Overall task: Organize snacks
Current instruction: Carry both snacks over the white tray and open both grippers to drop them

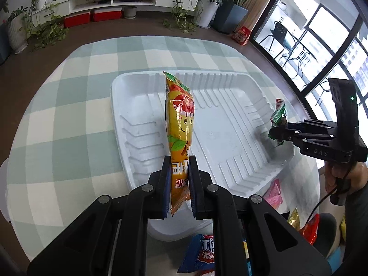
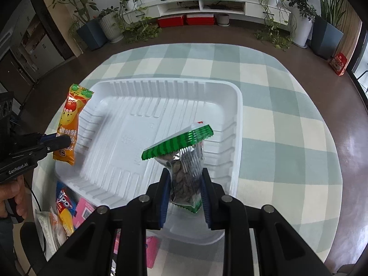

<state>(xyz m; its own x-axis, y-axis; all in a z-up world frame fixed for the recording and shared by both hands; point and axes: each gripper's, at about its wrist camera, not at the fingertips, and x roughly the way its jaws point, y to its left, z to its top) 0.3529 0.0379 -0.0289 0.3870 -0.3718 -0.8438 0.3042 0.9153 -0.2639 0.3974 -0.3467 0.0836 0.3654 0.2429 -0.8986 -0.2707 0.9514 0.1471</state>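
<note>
A white plastic tray (image 1: 230, 124) lies on the checked tablecloth; it also shows in the right wrist view (image 2: 128, 138) with nothing lying in it. My left gripper (image 1: 180, 184) is shut on a long orange snack packet (image 1: 180, 119) and holds it upright above the tray's near left part; the packet also shows in the right wrist view (image 2: 71, 119). My right gripper (image 2: 185, 193) is shut on a clear packet with a green top (image 2: 184, 154), held above the tray's near right edge. In the left wrist view this gripper (image 1: 276, 133) and its green packet (image 1: 279, 112) are at the tray's right rim.
Loose snacks lie on the table near the tray's front edge: a blue Tipo packet (image 1: 202, 253), a pink packet (image 1: 273, 193), red and yellow packets (image 1: 308, 227). They also show in the right wrist view (image 2: 64, 202). Plants, a white shelf and windows stand beyond the round table.
</note>
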